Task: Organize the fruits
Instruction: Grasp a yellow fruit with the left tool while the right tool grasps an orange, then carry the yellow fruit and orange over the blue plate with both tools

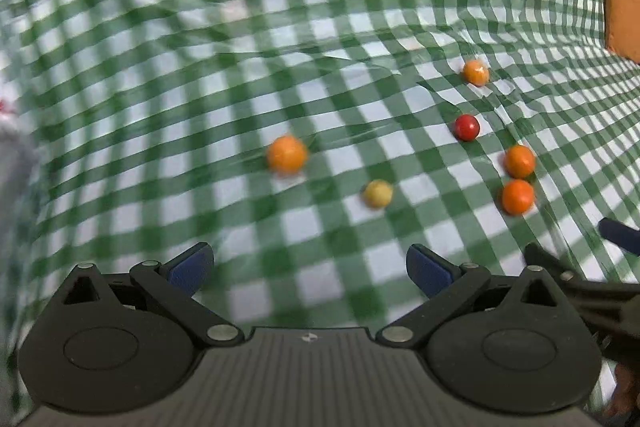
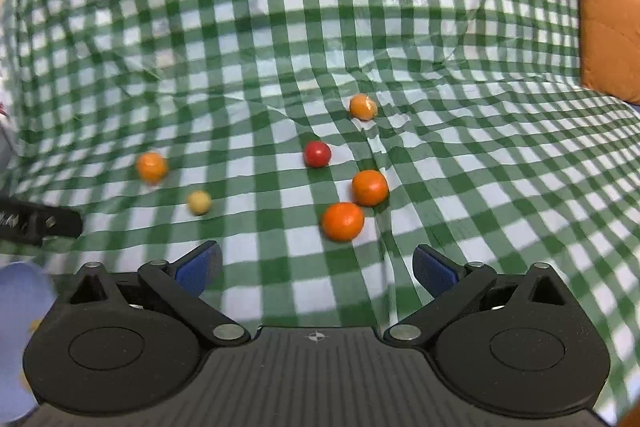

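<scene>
With both the left gripper (image 1: 310, 267) and right gripper (image 2: 316, 269) holding their jaws spread and empty, a clumsy nudge could send the two touching oranges (image 2: 343, 221) just below the red fruit (image 2: 317, 154) rolling across the wrinkled checked cloth (image 2: 480, 187)

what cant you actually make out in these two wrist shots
- Left wrist view: grey-white shape at the left edge, cut off and blurred; unidentifiable.
- Right wrist view: pale blue object at lower left, cut off by the edge and the right gripper's body.
- Both views: orange fruits and yellow fruit motion-blurred; exact kind unclear.
- Orange padded thing, cut by the right edge.
</scene>
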{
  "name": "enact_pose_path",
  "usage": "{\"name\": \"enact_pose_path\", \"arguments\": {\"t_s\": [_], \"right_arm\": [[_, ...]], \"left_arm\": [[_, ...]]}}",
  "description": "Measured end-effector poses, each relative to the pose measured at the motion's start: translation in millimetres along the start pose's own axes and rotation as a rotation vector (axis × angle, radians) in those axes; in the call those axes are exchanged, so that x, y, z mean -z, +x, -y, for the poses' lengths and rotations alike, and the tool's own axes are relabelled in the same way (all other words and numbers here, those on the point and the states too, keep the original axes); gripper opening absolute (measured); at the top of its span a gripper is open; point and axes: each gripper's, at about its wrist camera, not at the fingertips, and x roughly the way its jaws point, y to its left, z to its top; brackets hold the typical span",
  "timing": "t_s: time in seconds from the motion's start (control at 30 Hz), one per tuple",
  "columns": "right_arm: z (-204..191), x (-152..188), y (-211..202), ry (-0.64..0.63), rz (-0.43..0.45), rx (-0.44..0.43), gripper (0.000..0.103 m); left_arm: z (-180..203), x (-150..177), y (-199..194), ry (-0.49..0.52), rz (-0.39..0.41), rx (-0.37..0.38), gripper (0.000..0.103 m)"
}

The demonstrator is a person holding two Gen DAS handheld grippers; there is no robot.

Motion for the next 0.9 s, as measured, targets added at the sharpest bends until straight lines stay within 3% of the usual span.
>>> {"name": "enact_pose_path", "arguments": {"t_s": [0.27, 0.4, 0.47, 0.5, 0.53, 0.57, 0.73, 0.9], "right_arm": [[6.5, -6.3, 90.8, -0.017, -0.057, -0.021, 0.079], [7.9, 0.8, 97.4, -0.009, -0.012, 0.006, 0.08], [6.3, 4.4, 95.8, -0.015, 0.007, 0.015, 0.077], [5.2, 5.9, 94.8, -0.021, 0.017, 0.016, 0.071], [4.3, 6.8, 92.4, -0.033, 0.029, 0.022, 0.051], [3.5, 6.9, 89.6, -0.045, 0.033, 0.039, 0.038], [7.5, 0.7, 82.5, -0.024, 0.01, 0.04, 0.038], [-1.3, 5.0, 23.9, -0.029, 0.046, -0.014, 0.038]], "left_arm": [[23.6, -27.4, 90.3, 0.021, -0.037, 0.016, 0.102], [27.6, -29.8, 118.1, 0.012, -0.087, 0.017, 0.101], [26.3, -28.7, 115.3, -0.003, -0.072, 0.053, 0.082], [27.3, -28.2, 110.9, 0.001, -0.062, 0.061, 0.053], [29.3, -27.8, 105.4, 0.014, -0.058, 0.067, 0.028], [31.7, -27.2, 99.4, 0.024, -0.054, 0.062, 0.026], [31.7, -21.1, 60.9, 0.032, -0.01, 0.08, 0.026], [18.3, 2.2, -5.7, 0.009, 0.004, 0.094, 0.026]]}}
